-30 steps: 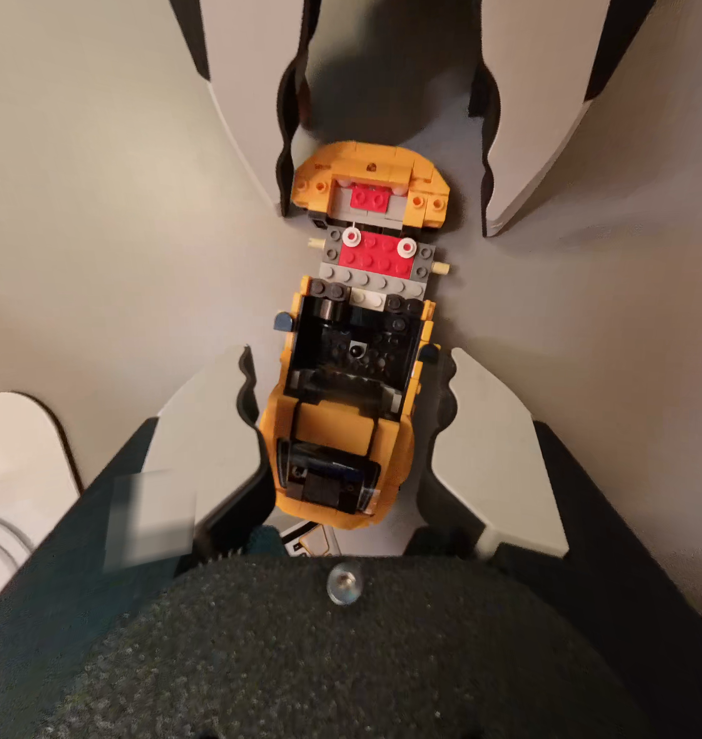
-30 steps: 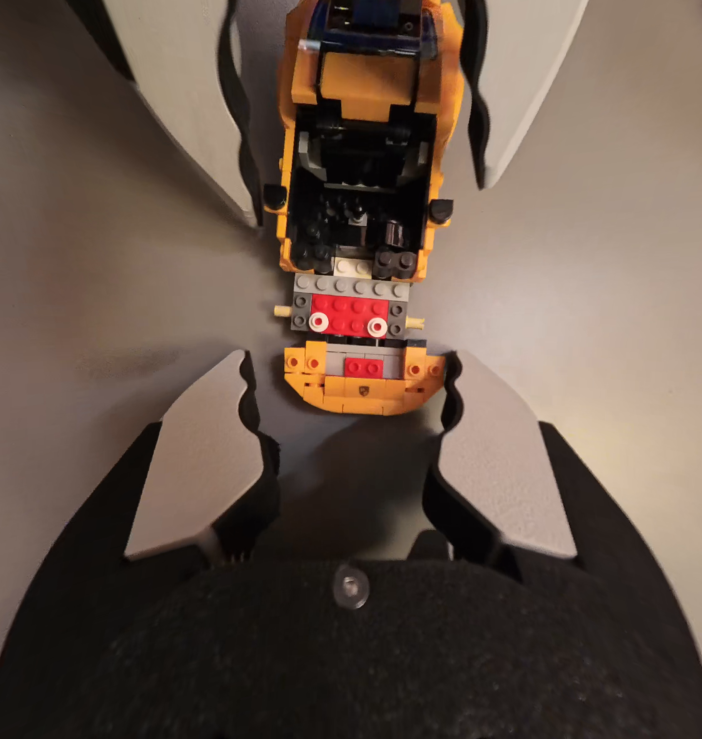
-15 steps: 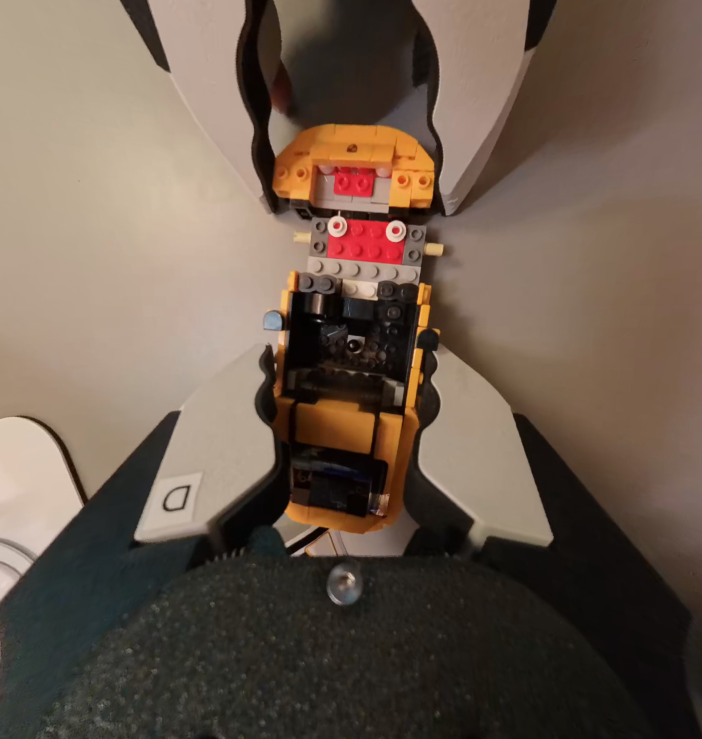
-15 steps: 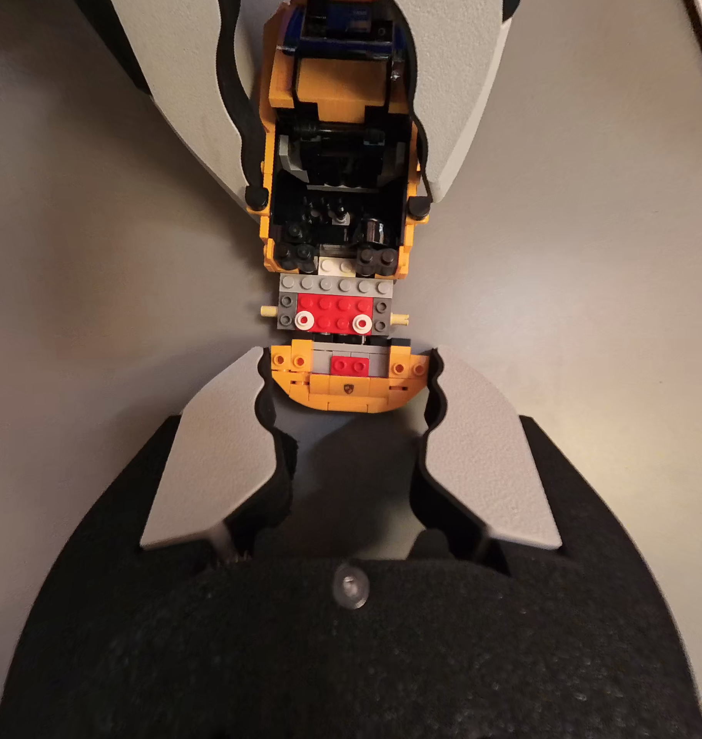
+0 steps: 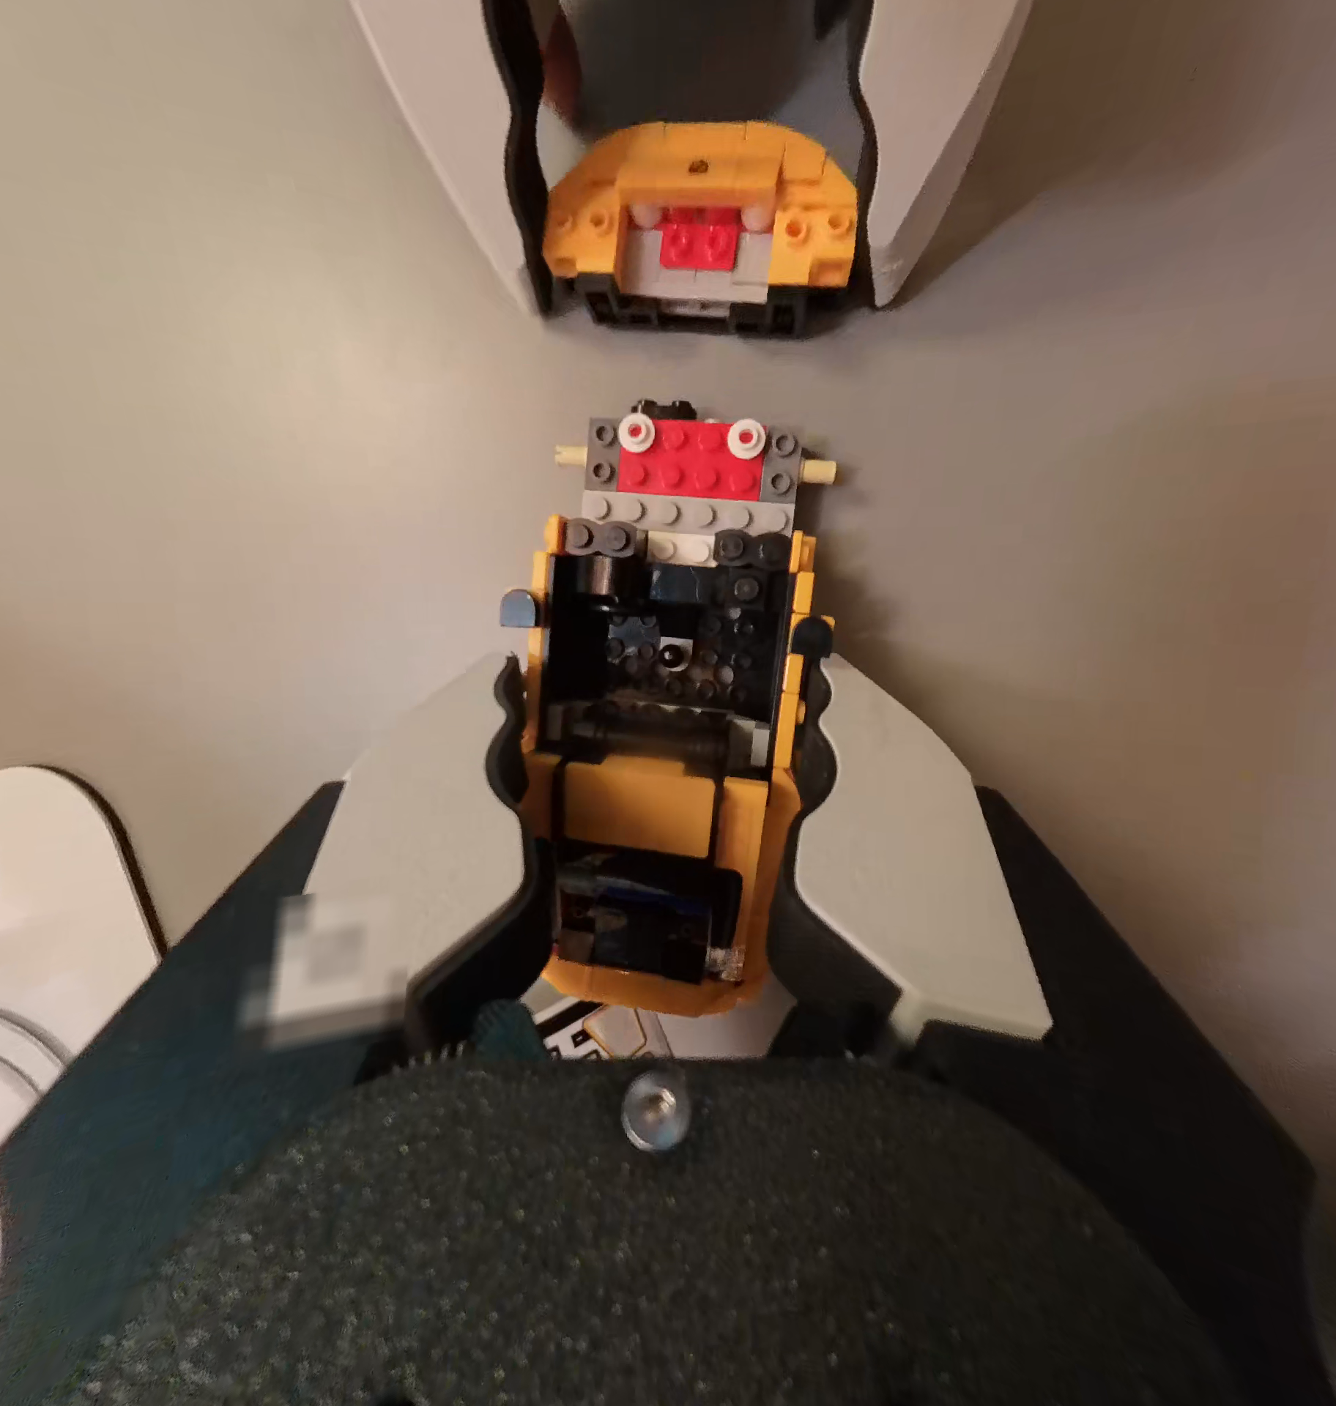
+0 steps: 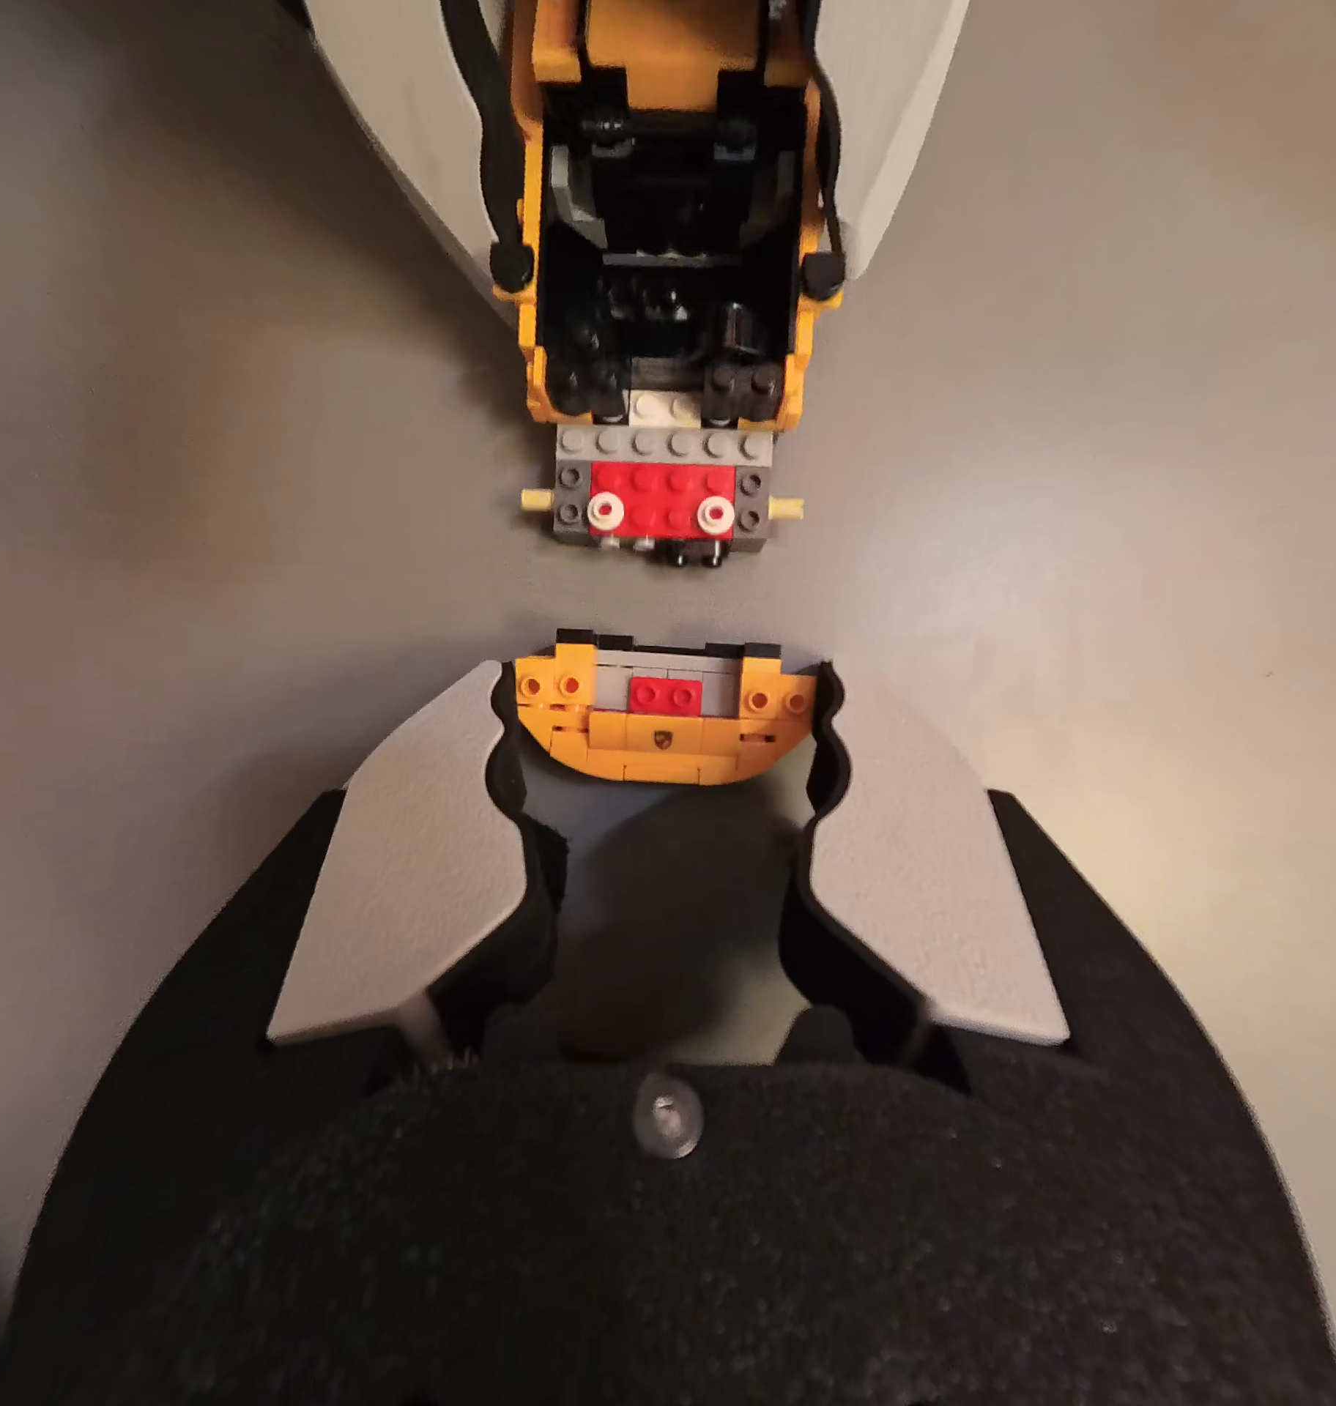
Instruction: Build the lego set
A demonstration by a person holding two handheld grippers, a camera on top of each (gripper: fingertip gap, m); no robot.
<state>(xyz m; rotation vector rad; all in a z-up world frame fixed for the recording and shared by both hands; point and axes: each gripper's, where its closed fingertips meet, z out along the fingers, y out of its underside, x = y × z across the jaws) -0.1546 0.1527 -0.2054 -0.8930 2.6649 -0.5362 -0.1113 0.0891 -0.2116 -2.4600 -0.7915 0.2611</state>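
**Nose section parted from the orange car body**

The orange nose piece (image 6: 661, 719) is now sitting apart from the car body (image 5: 661, 768), with a bare strip of grey table (image 5: 231, 380) showing between them; half a second ago the two were touching end to end, and a second ago both grippers were standing wider around them. The body is lying flat along the table, its roofless black cabin facing up and a grey plate with a red studded tile (image 5: 691, 464), two white round studs and two pale axle pins sticking out at its open end. The nose piece is a curved orange block with a small red tile set in grey, a black underside, and a tiny dark crest on its front face, too small to read.

The left gripper (image 5: 661, 761) is gripping the body's rear half, its black-padded fingers (image 5: 509, 761) pressing on both orange flanks. The right gripper (image 6: 669, 723) is clamping the nose piece by its two ends, its fingertips (image 6: 828, 723) touching the orange sides. A mosaic patch is covering a sticker on the left gripper's finger. A printed black-and-white sheet (image 5: 581, 1027) is peeking out under the car's tail, its marks unreadable. A white object with a dark edge (image 5: 41, 875) is lying at the left wrist view's left margin.
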